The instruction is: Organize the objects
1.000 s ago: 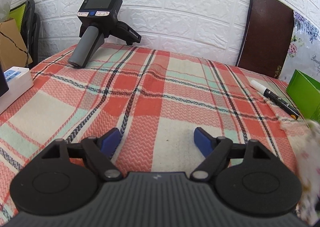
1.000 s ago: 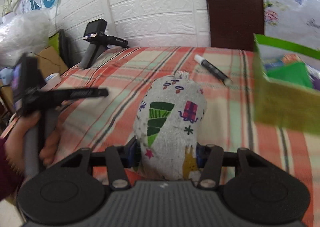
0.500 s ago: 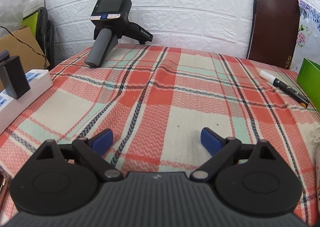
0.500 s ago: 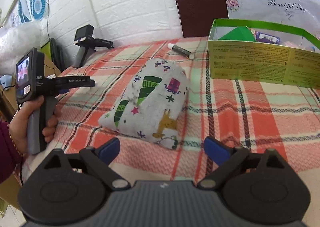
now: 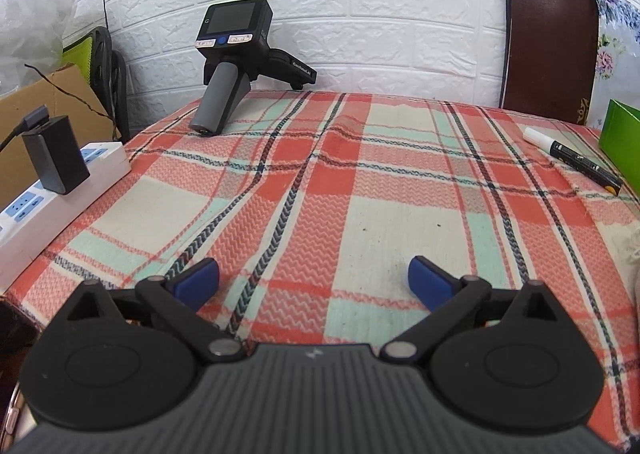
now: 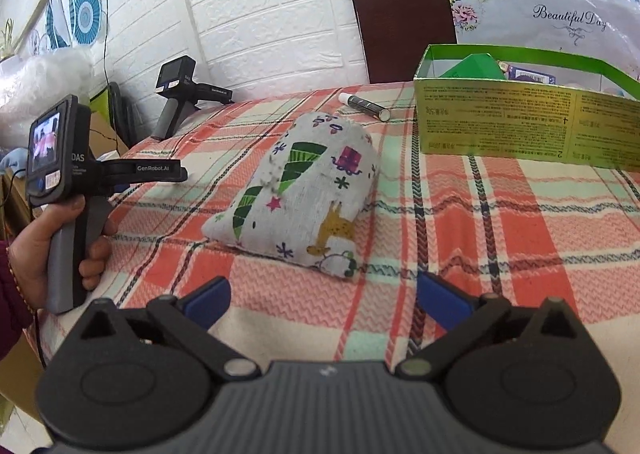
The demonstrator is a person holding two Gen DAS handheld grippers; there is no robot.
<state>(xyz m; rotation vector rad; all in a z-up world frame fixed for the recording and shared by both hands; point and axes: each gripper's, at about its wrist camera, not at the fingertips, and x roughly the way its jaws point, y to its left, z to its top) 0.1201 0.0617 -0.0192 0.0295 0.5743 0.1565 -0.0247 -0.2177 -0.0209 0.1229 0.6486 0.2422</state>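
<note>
The green box (image 6: 520, 126) runs off the right edge of the right wrist view, its contents mostly hidden behind its near wall; in the left wrist view only its corner (image 5: 622, 142) shows. There a pale fabric edge (image 5: 634, 246) is cut off at the right. The box's print is too small to read.

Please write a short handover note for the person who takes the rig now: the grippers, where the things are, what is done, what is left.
Left gripper: jaws opening, nothing between them.
Right gripper: open, empty, just short of the printed cloth pouch.
Pouch lies on the plaid cloth, left of the green box. Marker lies behind it, near the box.
Done: some items already sit in the box.
Left, probably: pouch and marker into the box.
</note>
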